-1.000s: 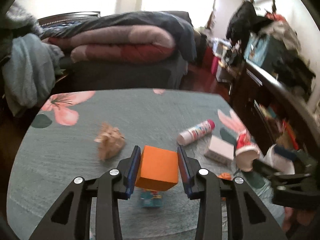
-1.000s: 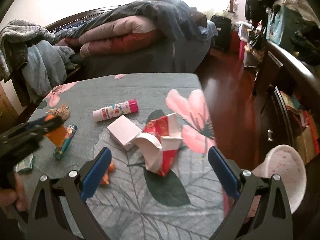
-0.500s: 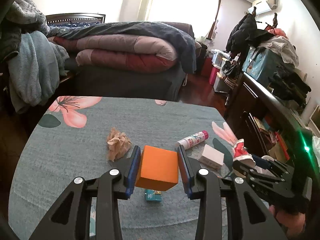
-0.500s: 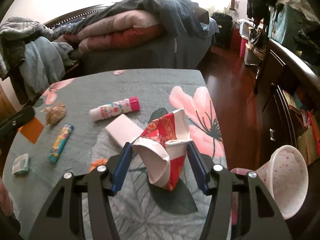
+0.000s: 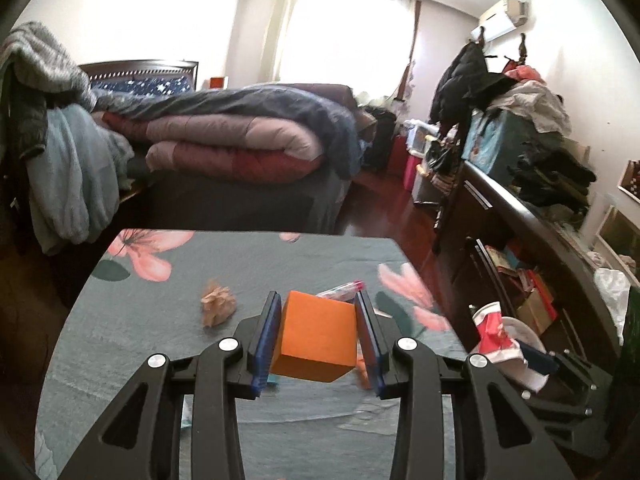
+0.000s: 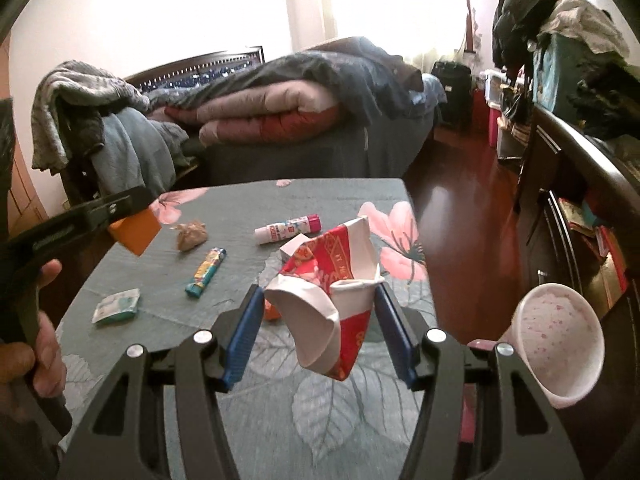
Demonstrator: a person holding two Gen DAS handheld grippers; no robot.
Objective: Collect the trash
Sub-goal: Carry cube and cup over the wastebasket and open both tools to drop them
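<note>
A bed (image 6: pixel 304 120) heaped with puffy quilted covers fills the far side of the room at 12 o'clock, and nearer stands the worktop (image 6: pixel 344 420) under a smooth grey-green cloth printed with pink flowers and leaves. Off its edge at 4 o'clock in the right wrist view sits a pale speckled bin (image 6: pixel 560 344), flared like a cone; its base is hidden. The left hand-held gripper (image 5: pixel 316 334) clamps a matte orange block (image 5: pixel 316 336) with sharp corners between its blue pads, raised above the cloth. The right hand-held gripper (image 6: pixel 320 328) pinches a crumpled red-and-white paper cup (image 6: pixel 336 304), its waxy wall folded in on itself, also lifted clear. On the cloth at 11 o'clock from the cup lie a cylindrical glue stick (image 6: pixel 288 229) with a pink cap, a long glossy candy wrapper (image 6: pixel 206 272), a brown wad of crinkled paper (image 6: pixel 191 235) and a flat green-and-white packet (image 6: pixel 117 306). A white box behind the cup and a small orange scrap by the right pad are mostly covered, too little showing to name.
</note>
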